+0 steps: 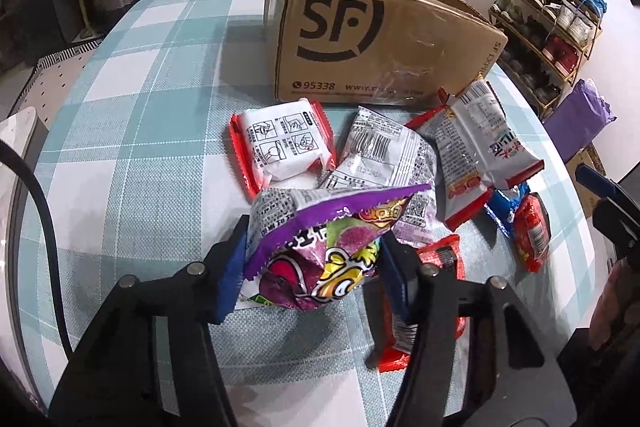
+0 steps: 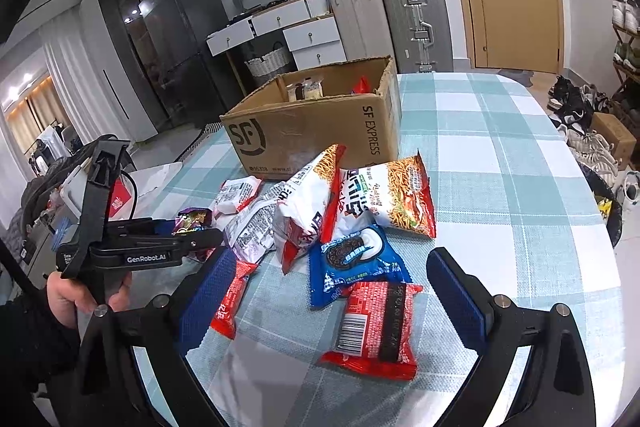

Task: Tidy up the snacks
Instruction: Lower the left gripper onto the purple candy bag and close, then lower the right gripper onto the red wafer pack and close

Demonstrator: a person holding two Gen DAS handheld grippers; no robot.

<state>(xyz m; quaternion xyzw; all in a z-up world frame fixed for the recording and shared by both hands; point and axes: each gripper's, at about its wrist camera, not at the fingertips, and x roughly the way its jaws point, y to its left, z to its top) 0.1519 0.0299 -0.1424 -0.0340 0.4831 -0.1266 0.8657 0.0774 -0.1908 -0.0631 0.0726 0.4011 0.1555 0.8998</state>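
Left gripper (image 1: 310, 259) angled down, pinching purple packet (image 1: 320, 255)

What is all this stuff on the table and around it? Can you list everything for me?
cardboard box: one, brown, open, at the back of the table, some packets inside
purple snack bag: one, purple, between the left hand-held gripper's pads
noodle snack bags: two, white and orange, in front of the box
cookie packet: one, blue, mid-table
red packet: one, red, in front of the cookie packet
tablecloth: one, teal and white checks
suitcases: several, grey and teal, by the wall
shoe rack: one, full of shoes
left hand-held gripper: black, blue pads, closing on the purple bag
right hand-held gripper: open, above the red packet
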